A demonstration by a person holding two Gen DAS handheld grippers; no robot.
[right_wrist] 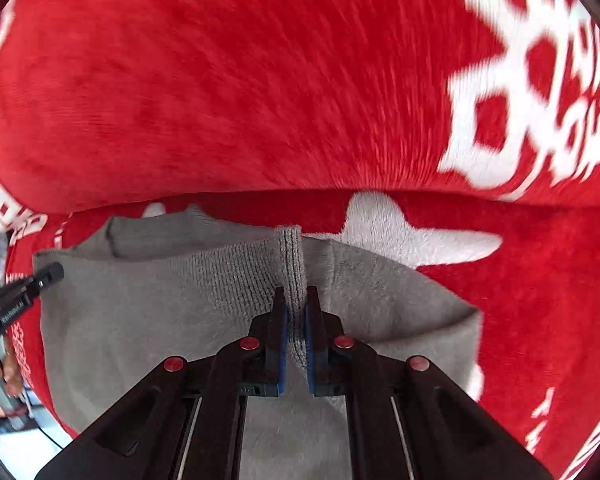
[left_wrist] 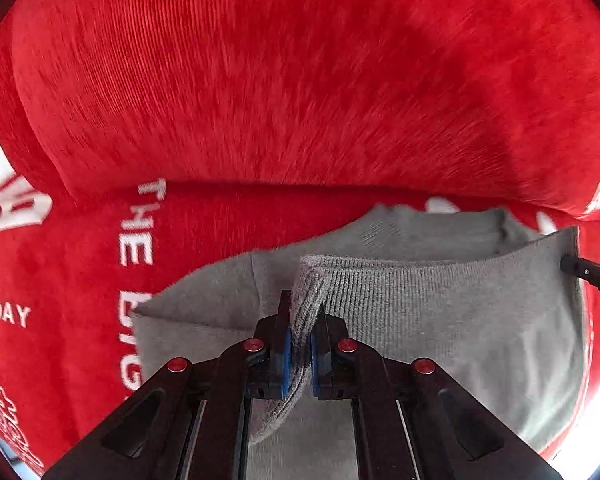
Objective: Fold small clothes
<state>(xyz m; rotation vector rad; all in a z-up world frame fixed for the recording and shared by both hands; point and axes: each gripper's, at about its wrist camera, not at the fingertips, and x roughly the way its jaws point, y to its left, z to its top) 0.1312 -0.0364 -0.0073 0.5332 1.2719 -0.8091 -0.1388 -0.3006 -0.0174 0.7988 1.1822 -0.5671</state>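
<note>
A: What does the left gripper (left_wrist: pixel 300 320) look like?

B: It is black, with two slanted arms on each side; four round red screws sit on top; the pads (left_wrist: pixel 286 360) inside are blue.

A: And the right gripper (right_wrist: pixel 296 312)?

B: The same; black arms, four red screws, blue pads (right_wrist: pixel 283 356); thin silver rails run down the middle; small white writing shows on the side of the left one, too blurry to read.
</note>
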